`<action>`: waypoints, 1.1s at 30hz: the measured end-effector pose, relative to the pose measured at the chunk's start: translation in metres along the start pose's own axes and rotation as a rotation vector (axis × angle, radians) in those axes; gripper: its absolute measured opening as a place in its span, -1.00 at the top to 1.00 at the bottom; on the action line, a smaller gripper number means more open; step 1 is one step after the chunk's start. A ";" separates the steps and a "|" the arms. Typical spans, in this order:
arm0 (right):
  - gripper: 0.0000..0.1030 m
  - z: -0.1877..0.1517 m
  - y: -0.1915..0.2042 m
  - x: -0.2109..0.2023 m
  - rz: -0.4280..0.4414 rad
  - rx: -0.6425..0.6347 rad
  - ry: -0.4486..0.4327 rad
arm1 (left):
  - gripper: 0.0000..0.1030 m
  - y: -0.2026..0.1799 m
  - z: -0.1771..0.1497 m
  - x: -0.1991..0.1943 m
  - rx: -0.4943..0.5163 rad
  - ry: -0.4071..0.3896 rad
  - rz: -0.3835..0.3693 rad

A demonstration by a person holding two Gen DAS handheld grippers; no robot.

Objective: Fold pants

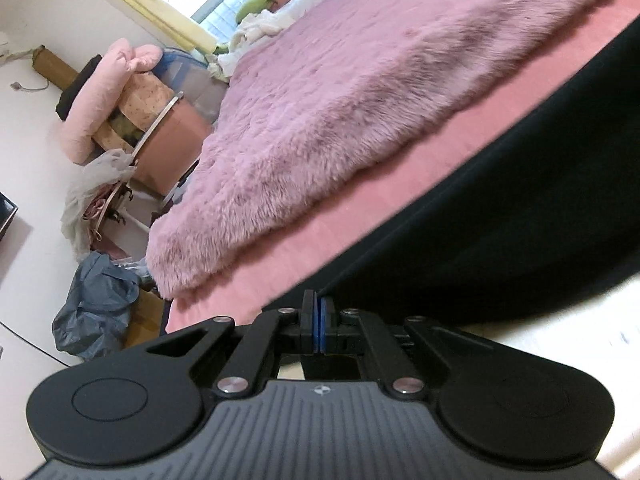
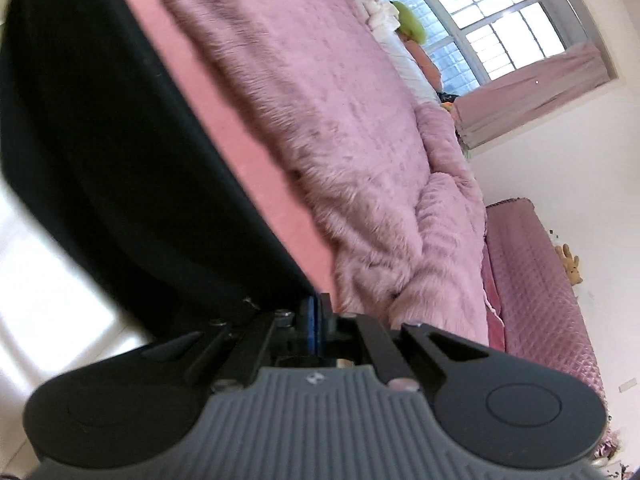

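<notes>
The black pants (image 1: 520, 208) hang as a taut dark sheet across the right of the left wrist view, above the pink bed sheet (image 1: 360, 216). My left gripper (image 1: 319, 300) is shut on an edge of the pants, its blue pads pressed together on the cloth. In the right wrist view the same black pants (image 2: 100, 140) fill the left side, stretched from my right gripper (image 2: 319, 300), which is shut on another corner of the cloth. Both grippers are lifted off the bed, with the cloth spanning between them.
A fluffy pink blanket (image 1: 360, 80) covers most of the bed. Bags and a loaded pink cart (image 1: 132, 120) stand on the floor at the bed's left. A pink quilted bench (image 2: 540, 300) sits to the right below a window (image 2: 480, 20).
</notes>
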State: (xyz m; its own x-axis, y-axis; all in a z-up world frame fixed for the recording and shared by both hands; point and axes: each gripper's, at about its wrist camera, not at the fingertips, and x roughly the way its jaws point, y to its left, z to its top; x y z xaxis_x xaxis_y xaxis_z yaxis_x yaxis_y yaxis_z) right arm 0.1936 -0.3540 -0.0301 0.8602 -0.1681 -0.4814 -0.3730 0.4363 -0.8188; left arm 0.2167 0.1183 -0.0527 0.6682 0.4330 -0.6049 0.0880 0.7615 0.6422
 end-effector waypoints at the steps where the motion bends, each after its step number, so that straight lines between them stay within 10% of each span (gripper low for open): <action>1: 1.00 0.009 -0.006 0.014 0.007 0.004 0.005 | 0.99 0.001 0.007 0.009 0.002 0.010 -0.005; 18: 1.00 0.054 0.003 0.194 0.209 0.076 0.177 | 0.99 -0.036 0.049 0.139 0.112 0.176 -0.081; 33: 1.00 0.049 0.003 0.182 0.162 0.126 0.131 | 1.00 -0.024 0.042 0.105 0.062 0.081 -0.056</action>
State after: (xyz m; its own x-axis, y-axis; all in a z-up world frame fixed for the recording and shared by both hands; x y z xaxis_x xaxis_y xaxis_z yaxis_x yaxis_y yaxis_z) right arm 0.3664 -0.3398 -0.1053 0.7372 -0.1966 -0.6465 -0.4488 0.5727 -0.6860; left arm 0.3159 0.1252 -0.1117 0.5991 0.4300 -0.6754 0.1710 0.7553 0.6326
